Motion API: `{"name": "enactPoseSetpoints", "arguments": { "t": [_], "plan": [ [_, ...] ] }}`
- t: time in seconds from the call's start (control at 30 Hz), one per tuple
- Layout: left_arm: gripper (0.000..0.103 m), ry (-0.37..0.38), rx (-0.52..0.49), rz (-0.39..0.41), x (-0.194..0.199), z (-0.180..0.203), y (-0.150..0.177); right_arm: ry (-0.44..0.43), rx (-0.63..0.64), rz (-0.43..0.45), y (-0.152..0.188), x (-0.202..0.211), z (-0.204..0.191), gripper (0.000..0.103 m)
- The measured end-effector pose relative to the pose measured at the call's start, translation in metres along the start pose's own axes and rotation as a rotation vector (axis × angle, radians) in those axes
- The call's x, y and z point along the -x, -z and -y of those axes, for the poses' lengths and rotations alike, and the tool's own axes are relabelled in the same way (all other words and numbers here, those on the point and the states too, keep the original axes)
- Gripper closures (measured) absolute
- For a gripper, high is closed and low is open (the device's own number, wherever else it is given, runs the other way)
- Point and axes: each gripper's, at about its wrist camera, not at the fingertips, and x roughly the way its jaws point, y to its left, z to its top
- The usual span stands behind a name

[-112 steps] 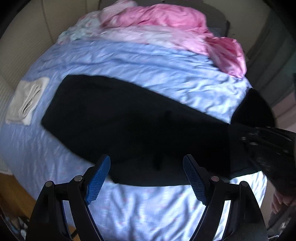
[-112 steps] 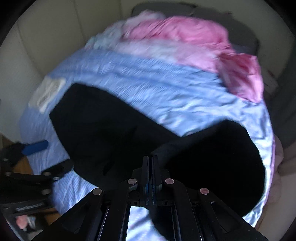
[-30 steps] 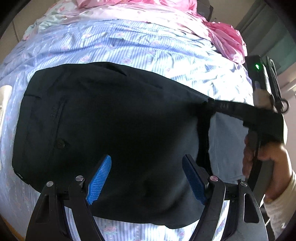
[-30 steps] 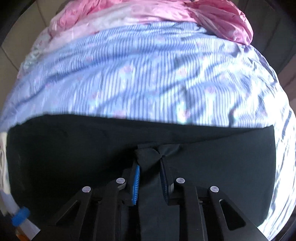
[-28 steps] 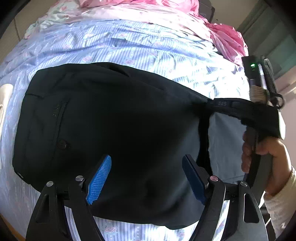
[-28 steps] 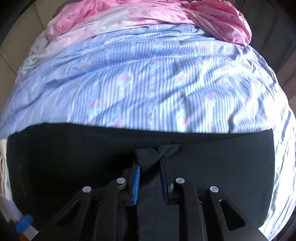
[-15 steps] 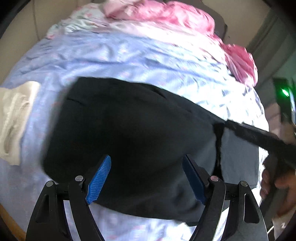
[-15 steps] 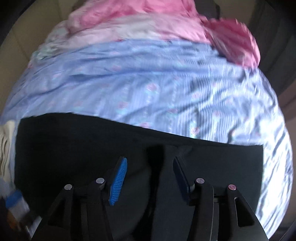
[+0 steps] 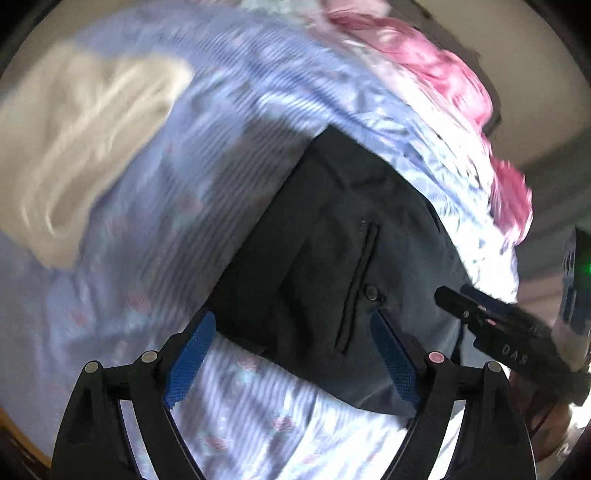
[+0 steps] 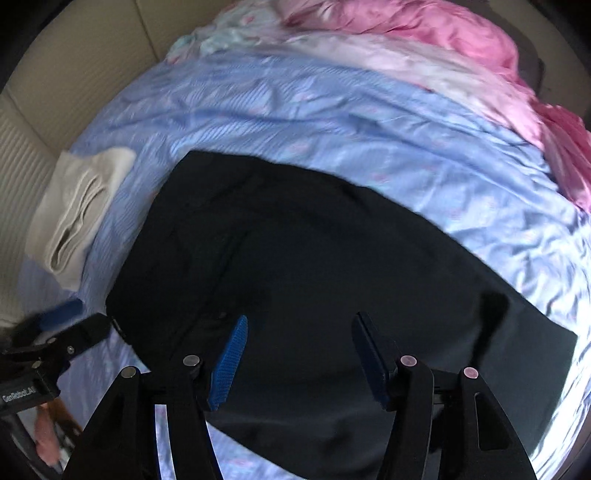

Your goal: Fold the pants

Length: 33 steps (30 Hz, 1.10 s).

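The black folded pants [image 10: 332,258] are of matt, smooth woven cloth, the pale blue striped bed sheet [image 10: 332,110] is thin creased cotton-like cloth, the pink quilt [image 10: 424,26] at the upper right looks glossy and satin-like, and the cream folded cloth [image 10: 77,206] at left looks soft and matt.

white letters "genrobot.a" (cut off at the edge) stand on the black body of the left gripper [image 10: 55,325] in the right wrist view. in the left wrist view, the right gripper [image 9: 491,325] shows letters like "das", upside down and blurry.
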Motion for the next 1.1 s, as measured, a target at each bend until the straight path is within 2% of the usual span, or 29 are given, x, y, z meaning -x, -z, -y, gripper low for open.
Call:
{"name": "enactPoseSetpoints", "arguments": {
  "t": [0.1, 0.2, 0.33, 0.5, 0.6, 0.77, 0.83, 0.97, 1.0, 1.1],
  "plan": [
    [0.017, 0.071, 0.134, -0.039, -0.012, -0.022, 0.01, -0.008, -0.014, -0.016, -0.003, -0.005, -0.011, 0.043],
    [0.017, 0.149, 0.248, -0.035, -0.022, -0.034, 0.023, -0.017, -0.033, -0.041, -0.003, -0.01, -0.016, 0.043],
    [0.017, 0.312, 0.44, -0.019, -0.048, -0.05, 0.026, -0.004, -0.032, -0.056, -0.001, -0.014, -0.019, 0.043],
    [0.016, 0.394, 0.621, 0.013, -0.076, -0.067, 0.027, 0.026, -0.045, -0.07, -0.001, -0.024, -0.017, 0.043],
    [0.017, 0.419, 0.63, 0.03, -0.078, -0.061, 0.018, 0.028, -0.064, -0.076, -0.001, -0.03, -0.013, 0.043],
    [0.022, 0.42, 0.549, 0.096, -0.062, -0.044, 0.009, 0.022, -0.131, -0.06, -0.007, -0.038, -0.001, 0.043],
    [0.023, 0.379, 0.53, 0.097, -0.066, -0.044, 0.01, 0.019, -0.165, -0.061, -0.009, -0.04, 0.006, 0.043],
    [0.023, 0.325, 0.575, 0.066, -0.087, -0.045, 0.002, 0.032, -0.197, -0.067, -0.008, -0.043, 0.014, 0.043],
    [0.025, 0.318, 0.567, 0.064, -0.086, -0.043, 0.001, 0.038, -0.204, -0.069, -0.007, -0.043, 0.016, 0.043],
    [0.052, 0.245, 0.483, 0.028, -0.077, -0.033, -0.003, 0.04, -0.228, -0.073, -0.004, -0.043, 0.021, 0.043]
  ]
}}
